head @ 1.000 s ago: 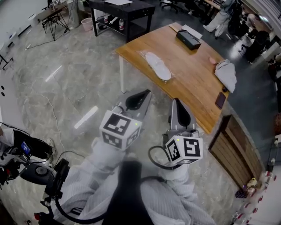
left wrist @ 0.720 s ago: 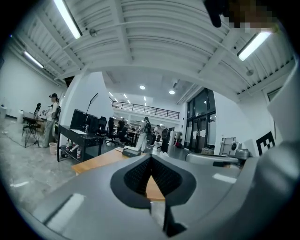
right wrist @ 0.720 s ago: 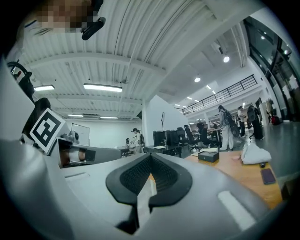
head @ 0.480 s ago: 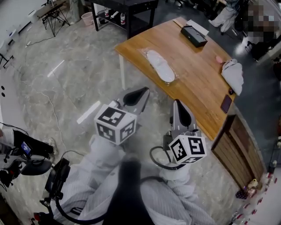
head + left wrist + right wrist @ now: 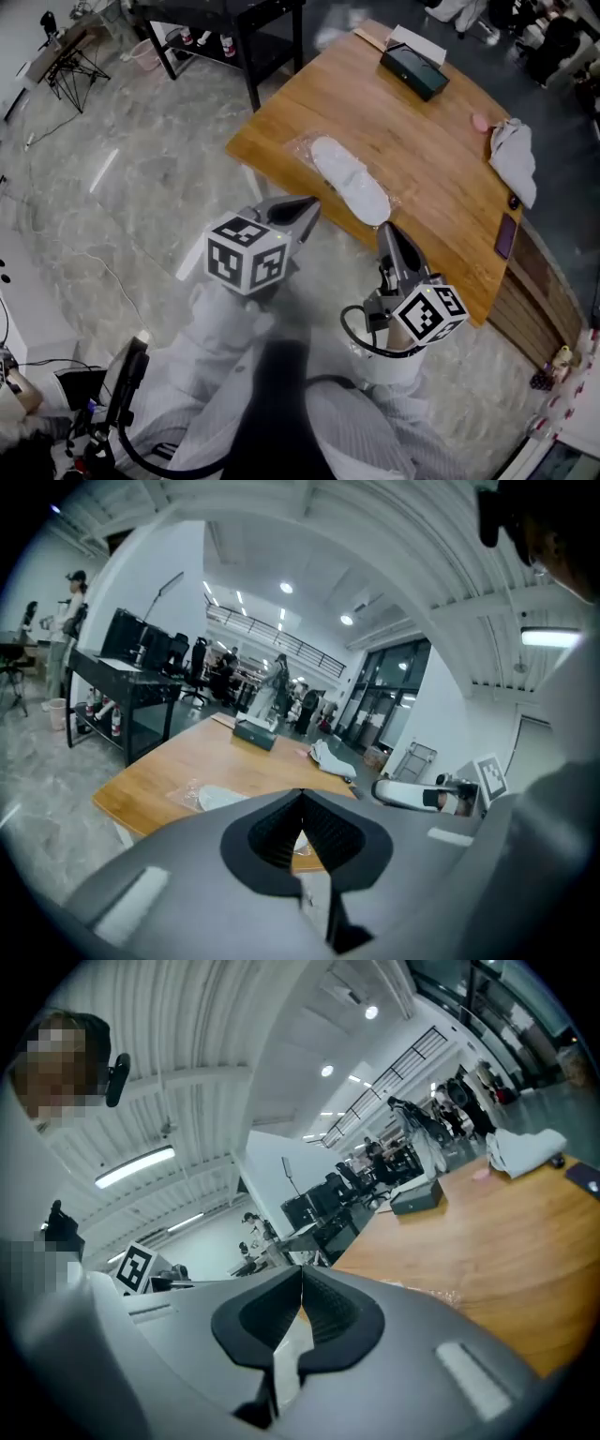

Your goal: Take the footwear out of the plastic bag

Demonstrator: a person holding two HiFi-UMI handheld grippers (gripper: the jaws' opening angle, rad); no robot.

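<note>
Approach | left gripper [image 5: 315, 201] and right gripper [image 5: 382, 227] carried closed and empty, likely since nothing is reachable yet | white slipper [image 5: 352, 178] left inside plastic bag [image 5: 300, 150] at wooden table [image 5: 441, 141] edge

Here's the light-brown wooden table [image 5: 422, 141], standing on a grey marbled floor [image 5: 141, 187]. Near its front edge lies a clear plastic bag [image 5: 302, 148] with a white slipper [image 5: 349, 178] inside. A black rectangular box [image 5: 413, 71] sits at the far end, and a small pink object [image 5: 480, 122], a crumpled grey cloth [image 5: 515, 157] and a dark flat slab [image 5: 505, 235] line the right side.
</note>
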